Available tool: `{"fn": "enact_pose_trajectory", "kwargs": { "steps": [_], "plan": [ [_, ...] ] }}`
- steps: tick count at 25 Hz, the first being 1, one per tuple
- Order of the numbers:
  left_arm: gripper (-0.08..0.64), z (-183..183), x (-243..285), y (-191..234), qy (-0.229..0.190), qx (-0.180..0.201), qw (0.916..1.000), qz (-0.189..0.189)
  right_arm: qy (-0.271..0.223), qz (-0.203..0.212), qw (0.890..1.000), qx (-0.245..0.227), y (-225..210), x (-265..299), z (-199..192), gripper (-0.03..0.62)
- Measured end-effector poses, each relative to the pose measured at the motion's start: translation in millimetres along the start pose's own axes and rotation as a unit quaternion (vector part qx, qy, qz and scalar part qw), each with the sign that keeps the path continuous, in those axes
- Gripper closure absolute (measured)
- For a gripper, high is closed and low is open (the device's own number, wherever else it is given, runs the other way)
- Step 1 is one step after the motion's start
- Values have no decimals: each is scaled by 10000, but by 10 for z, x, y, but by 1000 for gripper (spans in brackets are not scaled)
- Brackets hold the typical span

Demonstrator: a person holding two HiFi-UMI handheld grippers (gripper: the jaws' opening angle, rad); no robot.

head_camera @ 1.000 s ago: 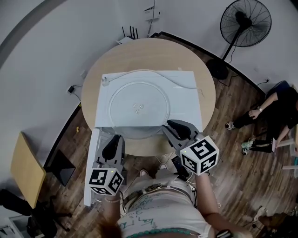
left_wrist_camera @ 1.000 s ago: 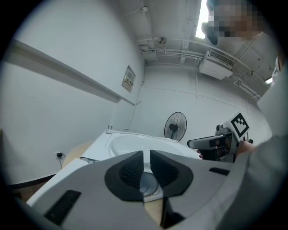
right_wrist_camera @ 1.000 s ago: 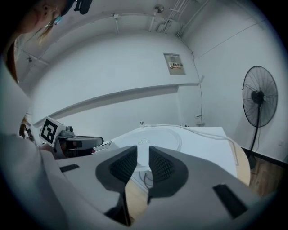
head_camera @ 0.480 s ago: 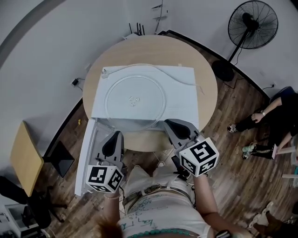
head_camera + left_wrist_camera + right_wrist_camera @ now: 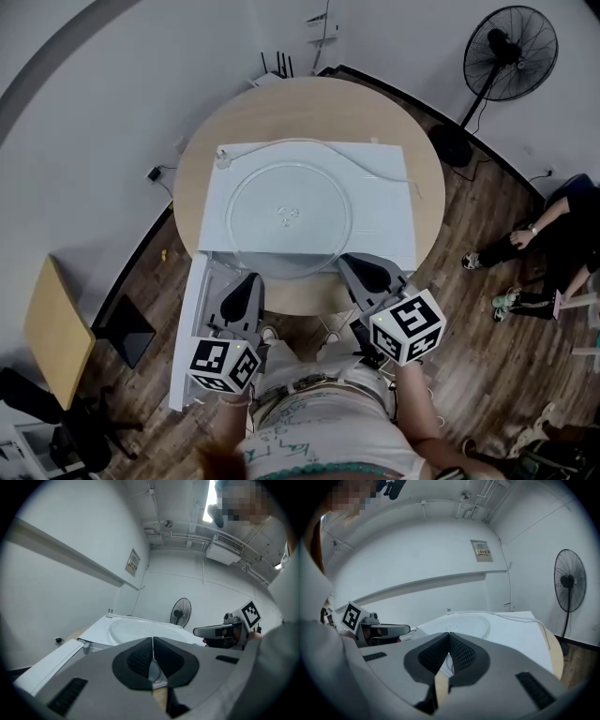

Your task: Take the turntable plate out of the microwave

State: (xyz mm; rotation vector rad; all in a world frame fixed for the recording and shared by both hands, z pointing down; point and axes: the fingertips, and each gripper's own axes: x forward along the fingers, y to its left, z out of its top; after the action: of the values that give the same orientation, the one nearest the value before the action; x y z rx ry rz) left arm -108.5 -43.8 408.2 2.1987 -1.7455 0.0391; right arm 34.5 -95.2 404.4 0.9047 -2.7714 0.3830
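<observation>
The clear glass turntable plate (image 5: 288,217) lies flat on top of the white microwave (image 5: 384,197), and its near rim reaches the front edge. My left gripper (image 5: 246,286) is just in front of the microwave at the left, shut with nothing between its pads. To the right of it, my right gripper (image 5: 361,269) is also shut and empty. From the left gripper view the closed left gripper (image 5: 152,656) points at the plate (image 5: 136,631). The right gripper view shows the shut right gripper (image 5: 449,656) before the plate (image 5: 468,623).
The microwave stands on a round wooden table (image 5: 309,103), with its door (image 5: 192,328) swung open at the front left. A white cord (image 5: 356,159) trails over its top. A floor fan (image 5: 511,42) stands at the back right, and a person (image 5: 553,234) sits on the floor at the right.
The head view has shifted a little. Both grippers stay in front of the microwave, and the plate lies in the same spot on top.
</observation>
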Motion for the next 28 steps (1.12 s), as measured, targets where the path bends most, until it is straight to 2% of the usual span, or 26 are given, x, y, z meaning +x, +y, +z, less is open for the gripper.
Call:
{"fn": "enact_pose_trajectory", "kwargs": {
  "steps": [7,14,17,21,28],
  "plan": [
    [543,-90,20,167,361,37,9985,-403,148,-380,9991,105,244,196,-173,601],
    [543,-199,22,231,718,358,9938,-769,443,-762,9961,-60,370,291,-306,601],
    [543,-261,68,204,834,347,9913,-955,436,-879,9952,17,362,284,-317,601],
    [543,-287,139,170,895,354,9887,-1146,506,-1075,9929,-19,344,256,-325,601],
    [543,-277,218,150,924,316,9872,-1263,545,-1138,9920,81,312,289,-362,601]
  ]
}}
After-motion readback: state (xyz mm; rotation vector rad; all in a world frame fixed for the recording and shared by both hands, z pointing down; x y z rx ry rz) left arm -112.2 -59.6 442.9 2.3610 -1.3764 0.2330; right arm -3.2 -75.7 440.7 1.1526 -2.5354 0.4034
